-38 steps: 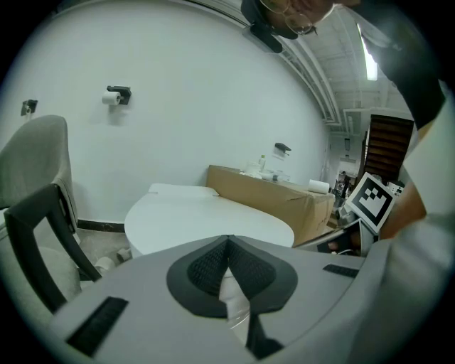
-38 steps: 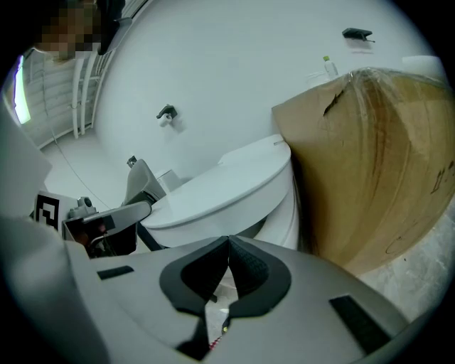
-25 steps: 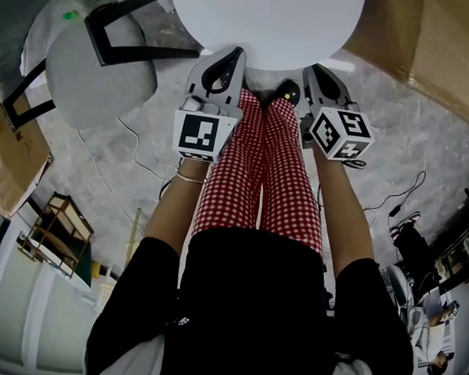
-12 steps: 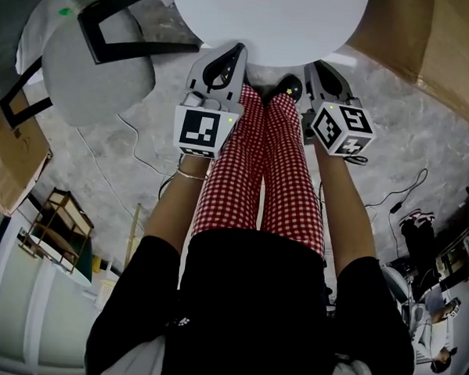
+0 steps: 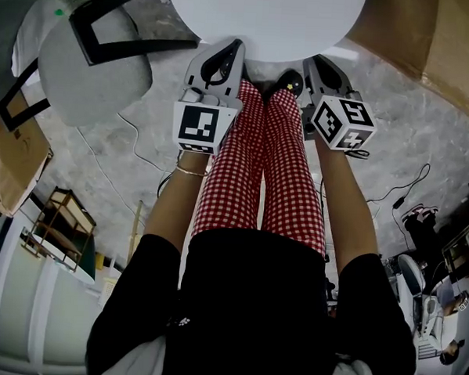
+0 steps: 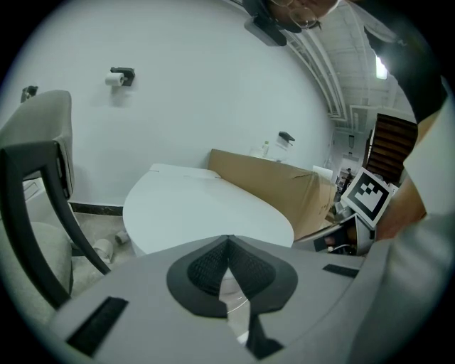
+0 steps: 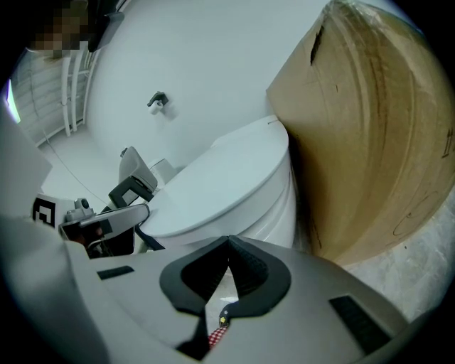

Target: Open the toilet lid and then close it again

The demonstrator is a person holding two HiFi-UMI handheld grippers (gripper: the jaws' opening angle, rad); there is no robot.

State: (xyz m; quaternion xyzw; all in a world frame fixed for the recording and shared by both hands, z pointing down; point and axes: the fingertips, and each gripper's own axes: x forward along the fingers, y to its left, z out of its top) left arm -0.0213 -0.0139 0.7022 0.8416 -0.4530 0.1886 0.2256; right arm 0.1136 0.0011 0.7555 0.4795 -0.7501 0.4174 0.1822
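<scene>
straight ahead of both pairs of jaws lies the toilet lid point(image 5: 263, 20), white, down flat on the bowl and shut. the left gripper point(image 5: 235, 45) points at the lid's front rim from the near left, and its jaws are pressed together at the tips with nothing between them. the right gripper point(image 5: 308, 63) points at the same rim from the near right, jaws likewise together and empty. from the head view both sets of tips sit right at the rim; whether either touches it cannot be told. beyond the right jaws and off to their right stands a large cardboard box point(image 7: 370, 142), close beside the toilet. to the left of the left jaws stands a grey chair point(image 5: 92, 58) with a black frame. behind the two grippers, between them, hang the person's legs in red checked trousers point(image 5: 259, 160), over a grey marbled floor point(image 5: 425, 146) with thin cables point(image 5: 130, 150) trailing on it. high on the white wall past the left jaws is a toilet roll holder point(image 6: 119, 77).
</scene>
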